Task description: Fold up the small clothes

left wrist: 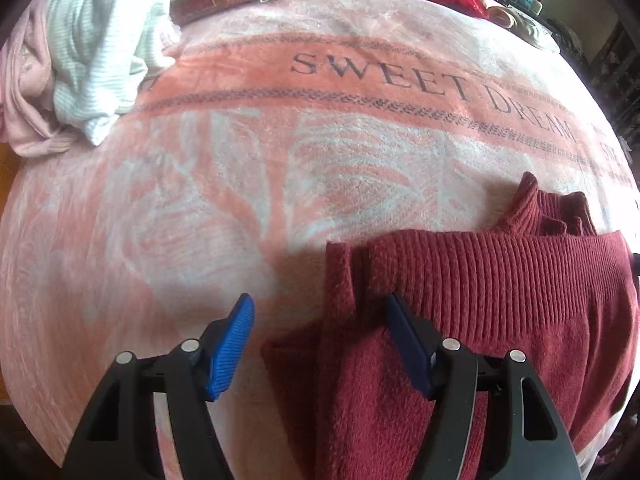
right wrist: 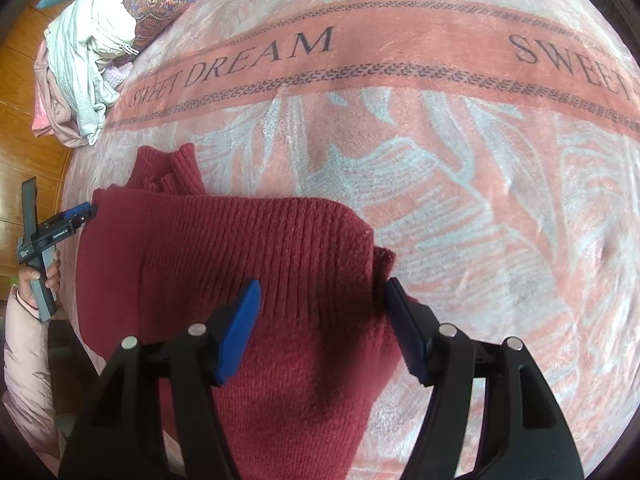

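Left gripper [left wrist: 320, 340]: jaws wide apart, nothing between the blue pads. In the left wrist view the dark red knit sweater [left wrist: 500, 300] fills the lower right of the frame; its left edge runs up between the two fingers, and the right finger lies over the fabric while the left finger stands over bare blanket [left wrist: 200, 220].

Right gripper [right wrist: 320, 328]: jaws likewise wide, no grip on anything. In the right wrist view the sweater sits at lower centre and left, folded, with the ribbed band uppermost and the collar poking out at upper left of the garment. Fabric spans the gap between the fingers; its right edge ends just inside the right finger.

Pile of pale clothes [right wrist: 88, 60] at upper left of the right wrist view, well apart from the sweater, at the blanket's edge.
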Demonstrator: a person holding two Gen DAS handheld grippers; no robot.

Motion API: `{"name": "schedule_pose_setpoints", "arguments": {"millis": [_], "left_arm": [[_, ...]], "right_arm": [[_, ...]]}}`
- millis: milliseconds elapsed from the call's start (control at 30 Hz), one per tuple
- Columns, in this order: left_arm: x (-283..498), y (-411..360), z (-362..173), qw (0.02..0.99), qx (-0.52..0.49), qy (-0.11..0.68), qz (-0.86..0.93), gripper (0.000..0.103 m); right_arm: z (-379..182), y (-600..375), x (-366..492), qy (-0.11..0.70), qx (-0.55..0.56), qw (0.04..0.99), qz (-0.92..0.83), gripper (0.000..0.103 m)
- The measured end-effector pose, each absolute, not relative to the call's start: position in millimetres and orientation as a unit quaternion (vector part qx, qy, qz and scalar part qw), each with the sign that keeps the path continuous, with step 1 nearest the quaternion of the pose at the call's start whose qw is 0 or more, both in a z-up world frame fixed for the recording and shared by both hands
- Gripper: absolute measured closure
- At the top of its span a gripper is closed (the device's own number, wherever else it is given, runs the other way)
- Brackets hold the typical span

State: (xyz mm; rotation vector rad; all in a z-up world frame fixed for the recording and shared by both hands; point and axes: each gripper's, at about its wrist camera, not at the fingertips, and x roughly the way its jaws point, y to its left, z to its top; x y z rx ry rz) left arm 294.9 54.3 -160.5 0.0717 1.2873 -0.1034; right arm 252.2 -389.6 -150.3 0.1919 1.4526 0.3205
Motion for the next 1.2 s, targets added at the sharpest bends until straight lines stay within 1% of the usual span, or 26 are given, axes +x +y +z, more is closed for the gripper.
{"name": "schedule_pose_setpoints", "arguments": {"millis": [33, 67, 100, 133, 167, 200, 233, 267, 300, 433, 533, 600, 667, 800, 867, 967, 1000, 1033, 1133, 1167, 1200], "left_arm": [[297.1, 50.8, -161.8, 0.799, 0.04, 0.598, -0.049, 0.034], [298.0, 49.0, -162.9, 0.799, 0.042, 0.598, -0.051, 0.038], [298.9, 47.6, -164.0, 0.798, 0.038, 0.599, -0.054, 0.047], [298.9, 47.7, -165.3, 0.795, 0.023, 0.602, -0.066, 0.056], [298.1, 48.5, -165.2, 0.792, 0.002, 0.605, -0.081, 0.078], [296.6, 48.7, -163.7, 0.792, -0.009, 0.604, -0.082, 0.088], [293.5, 47.5, -160.3, 0.797, -0.005, 0.6, -0.073, 0.09], [290.9, 45.7, -157.8, 0.801, 0.004, 0.594, -0.069, 0.095], [287.6, 45.0, -153.6, 0.807, 0.011, 0.587, -0.063, 0.096], [282.3, 59.2, -130.6, 0.829, -0.026, 0.557, -0.046, 0.097], [283.9, 69.0, -119.7, 0.84, -0.059, 0.539, -0.039, 0.097], [285.7, 69.8, -120.3, 0.845, -0.057, 0.531, -0.027, 0.097], [286.0, 69.8, -130.2, 0.846, -0.044, 0.531, -0.011, 0.097], [286.3, 71.7, -173.3, 0.82, -0.034, 0.571, 0.01, 0.097], [282.7, 68.8, -182.1, 0.824, -0.024, 0.566, 0.014, 0.097], [281.6, 59.5, -180.7, 0.826, 0.005, 0.564, 0.023, 0.097], [282.0, 58.0, -179.8, 0.824, 0.009, 0.566, 0.024, 0.096], [282.1, 56.9, -177.5, 0.822, 0.01, 0.568, 0.024, 0.095], [278.5, 58.3, -163.9, 0.822, -0.001, 0.569, 0.017, 0.088], [275.0, 59.2, -158.0, 0.824, -0.001, 0.567, 0.018, 0.079], [268.8, 59.8, -150.4, 0.827, 0.001, 0.562, 0.02, 0.069]], "right_arm": [[-150.7, -388.1, 251.9, 0.659, 0.08, 0.733, 0.148, 0.051], [-150.5, -385.7, 251.5, 0.658, 0.076, 0.733, 0.153, 0.058], [-149.1, -384.3, 250.5, 0.655, 0.082, 0.733, 0.164, 0.074], [-147.0, -383.5, 249.2, 0.653, 0.088, 0.732, 0.173, 0.099], [-142.9, -383.0, 247.0, 0.65, 0.085, 0.735, 0.173, 0.099], [-138.1, -381.9, 245.0, 0.645, 0.08, 0.74, 0.175, 0.1], [-132.9, -381.5, 243.1, 0.639, 0.078, 0.744, 0.179, 0.1], [-126.0, -382.8, 241.3, 0.632, 0.08, 0.749, 0.182, 0.1], [-119.4, -384.8, 240.9, 0.625, 0.083, 0.755, 0.182, 0.1], [-89.5, -399.3, 246.4, 0.585, 0.1, 0.786, 0.174, 0.101], [-86.2, -411.0, 254.1, 0.573, 0.131, 0.791, 0.167, 0.101], [-99.7, -413.7, 257.6, 0.588, 0.126, 0.786, 0.145, 0.101], [-124.7, -416.4, 258.7, 0.615, 0.117, 0.771, 0.114, 0.101], [-166.7, -419.8, 256.7, 0.639, 0.122, 0.754, 0.092, 0.101], [-171.4, -422.1, 256.1, 0.636, 0.134, 0.755, 0.09, 0.101], [-166.7, -421.1, 255.8, 0.639, 0.129, 0.754, 0.085, 0.099], [-163.2, -420.7, 254.9, 0.639, 0.124, 0.755, 0.082, 0.094], [-158.1, -420.4, 253.7, 0.636, 0.119, 0.758, 0.082, 0.081], [-137.6, -420.8, 240.7, 0.626, 0.112, 0.768, 0.078, 0.068], [-130.8, -421.3, 232.4, 0.621, 0.117, 0.77, 0.086, 0.067], [-124.8, -420.6, 223.5, 0.619, 0.12, 0.77, 0.095, 0.067]]}}
